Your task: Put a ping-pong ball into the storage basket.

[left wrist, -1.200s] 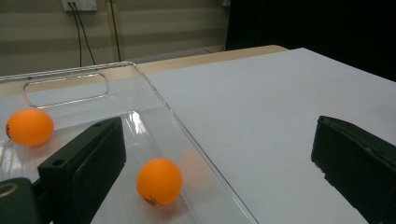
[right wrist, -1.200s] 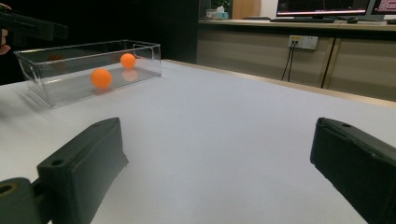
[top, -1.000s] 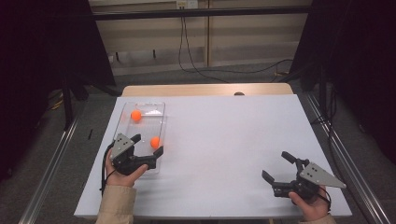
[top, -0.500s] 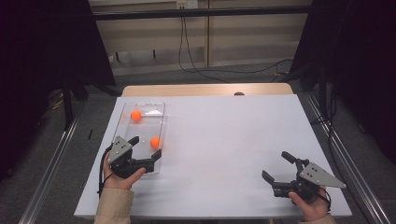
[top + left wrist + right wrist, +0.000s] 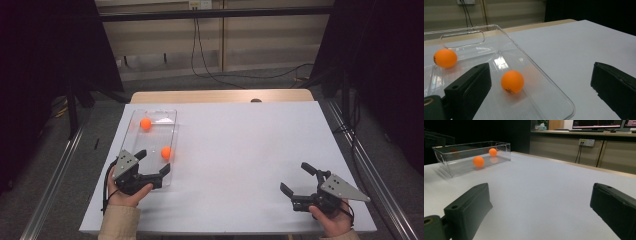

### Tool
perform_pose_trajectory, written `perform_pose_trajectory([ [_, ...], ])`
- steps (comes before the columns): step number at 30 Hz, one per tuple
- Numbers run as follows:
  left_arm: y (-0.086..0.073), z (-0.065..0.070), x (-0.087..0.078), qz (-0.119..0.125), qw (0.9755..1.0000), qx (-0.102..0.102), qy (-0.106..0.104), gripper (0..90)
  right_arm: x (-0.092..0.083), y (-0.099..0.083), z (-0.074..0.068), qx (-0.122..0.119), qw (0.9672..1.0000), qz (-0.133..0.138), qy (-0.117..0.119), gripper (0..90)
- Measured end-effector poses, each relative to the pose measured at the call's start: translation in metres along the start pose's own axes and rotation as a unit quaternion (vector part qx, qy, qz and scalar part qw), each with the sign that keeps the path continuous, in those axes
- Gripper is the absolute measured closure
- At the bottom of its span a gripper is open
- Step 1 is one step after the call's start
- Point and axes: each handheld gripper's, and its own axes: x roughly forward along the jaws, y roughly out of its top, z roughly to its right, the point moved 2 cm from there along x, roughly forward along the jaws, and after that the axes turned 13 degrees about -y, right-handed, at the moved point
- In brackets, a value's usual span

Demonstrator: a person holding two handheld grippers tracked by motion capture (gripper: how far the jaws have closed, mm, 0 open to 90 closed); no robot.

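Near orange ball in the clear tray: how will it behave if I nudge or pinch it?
The near orange ball is round and smooth, so it would likely roll. It looks light and hollow, probably skittering off the clear tray wall. The open left hand-held gripper may squirt it out.

The left gripper (image 5: 152, 162) drew back toward the person along the clear tray (image 5: 170, 116), from beside the nearer orange ball (image 5: 166, 152) to the tray's near end

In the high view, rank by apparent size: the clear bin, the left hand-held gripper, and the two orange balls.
1. Clear bin, by far the largest.
2. Left hand-held gripper.
3. The two orange balls, near ball and far ball: they look about alike, so I won't rank them.
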Motion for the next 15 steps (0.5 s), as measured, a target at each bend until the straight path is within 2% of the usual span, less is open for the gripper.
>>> perform_pose_trajectory([
  [5,-0.0032,-0.0006,-0.0021,0.005,1.0000,-0.006,-0.001,3.0,-0.0001,0.0000,0.0001,0.000,1.0000,0.000,-0.001,2.6],
  [15,-0.0063,0.0011,-0.0031,0.006,1.0000,-0.002,-0.002,3.0,0.0000,0.0000,-0.0002,0.000,1.0000,0.000,0.000,2.5],
])
